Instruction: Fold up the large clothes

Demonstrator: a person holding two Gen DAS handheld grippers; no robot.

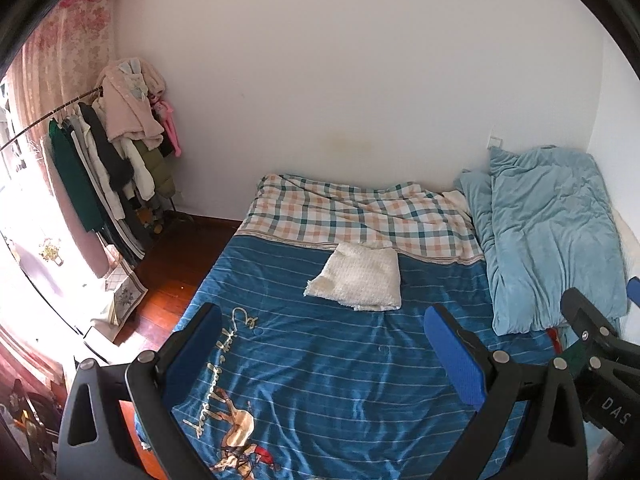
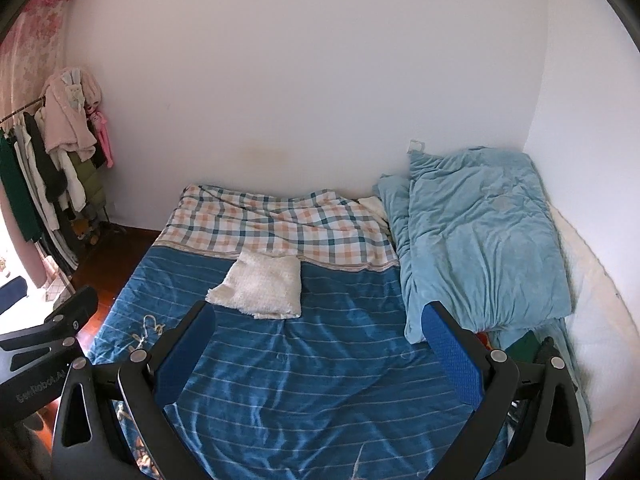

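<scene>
A folded white fluffy garment (image 1: 358,278) lies on the blue striped bedspread (image 1: 320,368) near the middle of the bed; it also shows in the right wrist view (image 2: 260,286). My left gripper (image 1: 324,320) is open and empty, held above the bed's near part, short of the garment. My right gripper (image 2: 320,318) is open and empty too, just in front of the garment's near edge. The right gripper's body shows at the right edge of the left wrist view (image 1: 600,344); the left gripper's body shows at the left of the right wrist view (image 2: 52,332).
A light blue quilt (image 1: 552,236) is bunched along the bed's right side (image 2: 480,236). A checked sheet (image 1: 352,216) covers the far part. A clothes rack (image 1: 108,164) full of garments stands at the left by the wall. Wooden floor (image 1: 172,276) lies left of the bed.
</scene>
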